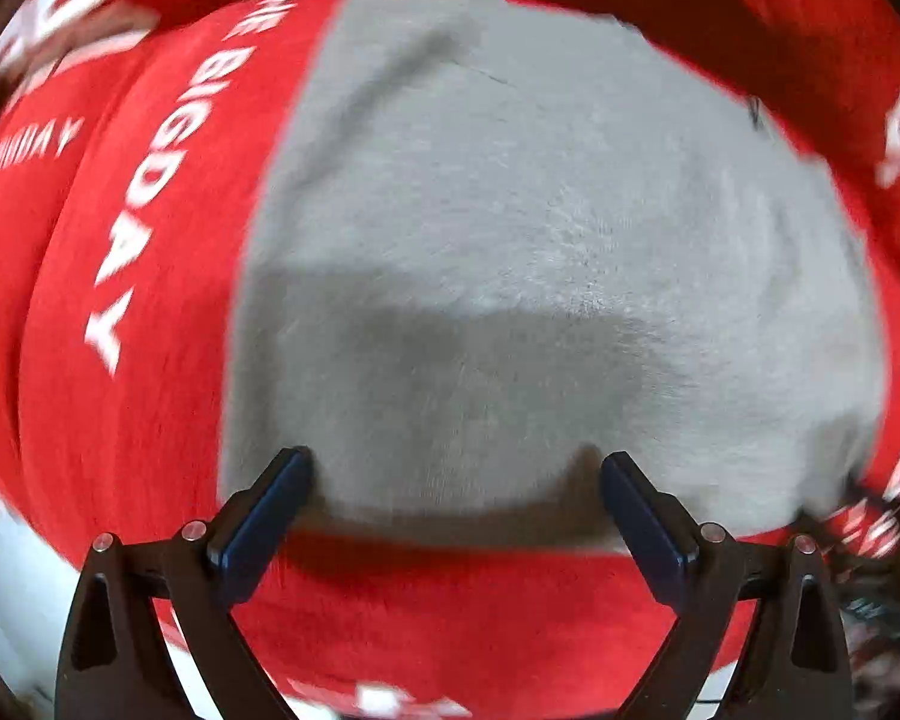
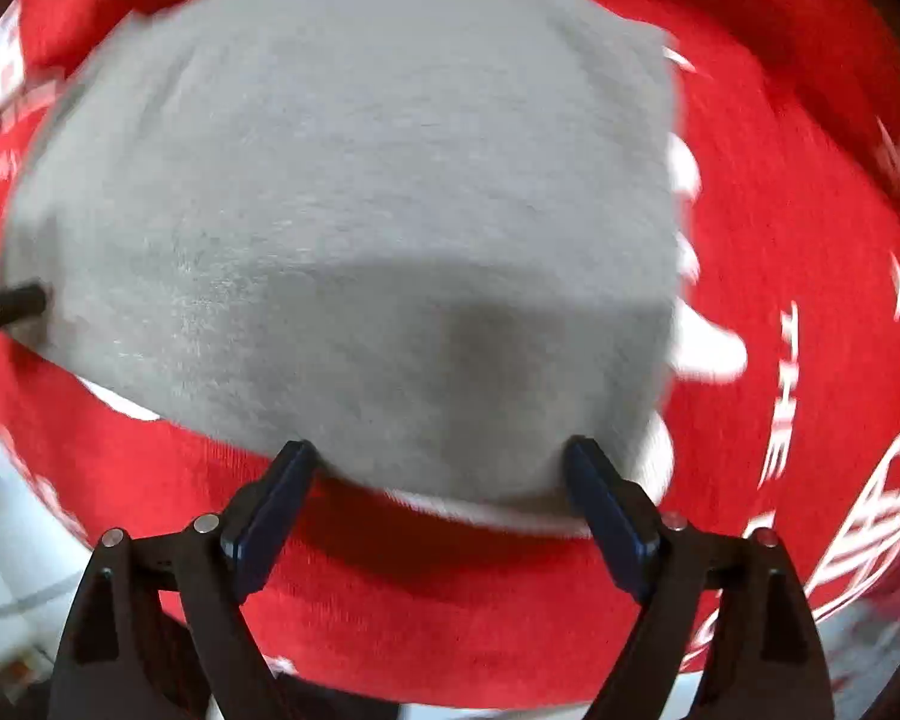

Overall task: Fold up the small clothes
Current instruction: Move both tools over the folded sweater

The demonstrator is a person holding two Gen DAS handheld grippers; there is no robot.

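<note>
A small grey garment [image 1: 510, 240] lies flat on a red cloth [image 1: 120, 420] printed with white letters. It also shows in the right wrist view [image 2: 360, 210]. My left gripper [image 1: 456, 462] is open, its fingertips at the garment's near edge toward its left side. My right gripper [image 2: 441, 450] is open, its fingertips at the near edge toward the right side. Nothing is held in either. A dark finger [image 2: 15, 303] of the left gripper shows at the garment's left edge in the right wrist view.
The red cloth [image 2: 780, 240] covers the surface on all sides of the garment. A white area [image 2: 6, 540] shows past the cloth's near left edge. Both views are motion-blurred.
</note>
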